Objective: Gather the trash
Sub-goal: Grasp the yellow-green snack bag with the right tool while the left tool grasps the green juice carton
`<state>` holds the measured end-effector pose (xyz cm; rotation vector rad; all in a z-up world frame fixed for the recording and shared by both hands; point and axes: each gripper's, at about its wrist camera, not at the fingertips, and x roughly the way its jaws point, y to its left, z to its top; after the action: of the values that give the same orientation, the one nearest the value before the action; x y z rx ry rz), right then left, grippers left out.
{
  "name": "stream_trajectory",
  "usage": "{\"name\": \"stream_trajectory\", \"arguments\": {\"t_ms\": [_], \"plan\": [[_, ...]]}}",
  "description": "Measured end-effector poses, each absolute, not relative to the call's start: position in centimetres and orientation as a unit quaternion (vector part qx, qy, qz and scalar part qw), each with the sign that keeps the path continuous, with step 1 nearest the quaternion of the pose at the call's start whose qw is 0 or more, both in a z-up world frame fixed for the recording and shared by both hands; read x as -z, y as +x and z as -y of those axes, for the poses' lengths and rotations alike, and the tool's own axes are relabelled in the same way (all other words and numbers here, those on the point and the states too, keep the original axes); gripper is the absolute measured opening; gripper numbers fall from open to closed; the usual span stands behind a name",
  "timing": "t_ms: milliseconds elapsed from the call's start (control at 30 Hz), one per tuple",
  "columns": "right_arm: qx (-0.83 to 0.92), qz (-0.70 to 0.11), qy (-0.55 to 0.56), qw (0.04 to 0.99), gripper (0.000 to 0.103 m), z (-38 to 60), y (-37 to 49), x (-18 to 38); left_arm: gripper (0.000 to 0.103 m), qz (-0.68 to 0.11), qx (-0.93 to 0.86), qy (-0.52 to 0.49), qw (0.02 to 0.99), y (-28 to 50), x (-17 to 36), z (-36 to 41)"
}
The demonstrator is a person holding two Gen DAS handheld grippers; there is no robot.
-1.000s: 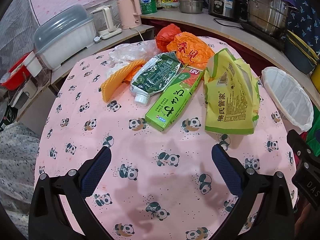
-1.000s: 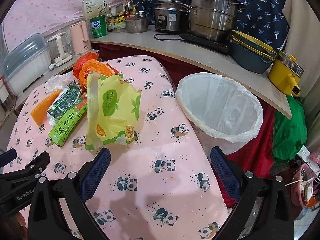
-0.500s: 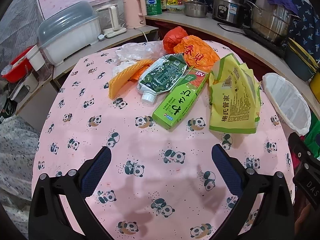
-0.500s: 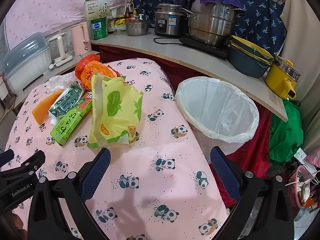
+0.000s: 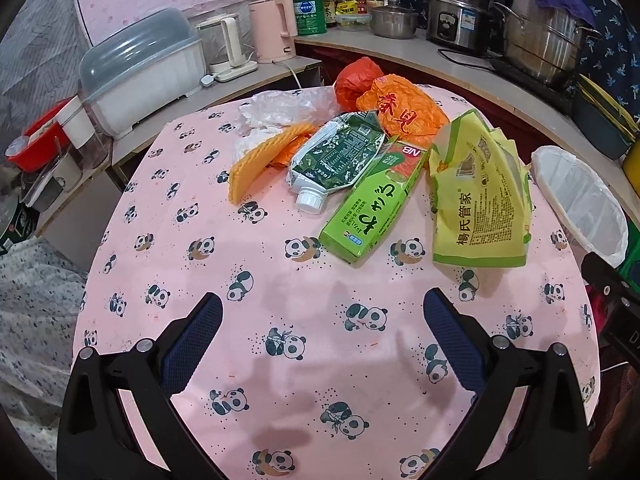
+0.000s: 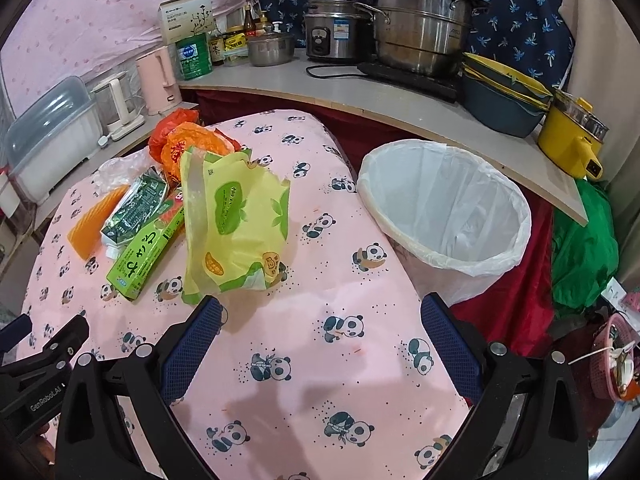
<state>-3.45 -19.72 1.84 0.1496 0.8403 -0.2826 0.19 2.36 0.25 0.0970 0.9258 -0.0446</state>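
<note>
We hold both grippers low over the round table [image 5: 168, 216] with its pink panda cloth, both pointing forward across it. Left gripper [image 5: 322, 320]: fingers spread wide, nothing between them, only bare cloth. Right gripper [image 6: 320, 320]: likewise wide apart and empty; its left fingertip [image 6: 210, 308] sits just beside the near edge of the yellow-green bag [image 6: 236, 232], contact uncertain.

Trash lies in one cluster on the far half of the table, well ahead of the left fingers. We count: one yellow-green bag [image 5: 480, 204], one green carton [image 5: 372, 212], one dark green spouted pouch [image 5: 340, 160], one orange corrugated piece [image 5: 256, 160], one orange plastic bag [image 5: 404, 108], one red bag [image 5: 354, 82], one clear crumpled plastic [image 5: 280, 108]. The carton leans over the pouch's edge and touches the yellow-green bag

One white-lined bin [image 6: 444, 208] stands beside the table's right edge, open and looking empty
</note>
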Motion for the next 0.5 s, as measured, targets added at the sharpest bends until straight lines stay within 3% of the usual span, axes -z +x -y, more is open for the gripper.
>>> {"name": "stream_trajectory", "arguments": {"t_ms": [300, 400, 500], "plan": [[0.094, -0.390, 0.074, 0.913, 0.095, 17.6, 0.7, -2.6, 0.096, -0.455, 0.014, 0.037, 0.889, 3.1, 0.9, -4.3], [0.084, -0.395, 0.067, 0.912, 0.089, 16.5, 2.8, -2.0, 0.096, -0.459, 0.014, 0.034, 0.888, 4.2, 1.4, -4.8], [0.079, -0.406, 0.063, 0.908, 0.073, 16.0, 4.8, -0.8, 0.096, -0.463, 0.020, 0.036, 0.885, 5.3, 1.9, -5.0]]}}
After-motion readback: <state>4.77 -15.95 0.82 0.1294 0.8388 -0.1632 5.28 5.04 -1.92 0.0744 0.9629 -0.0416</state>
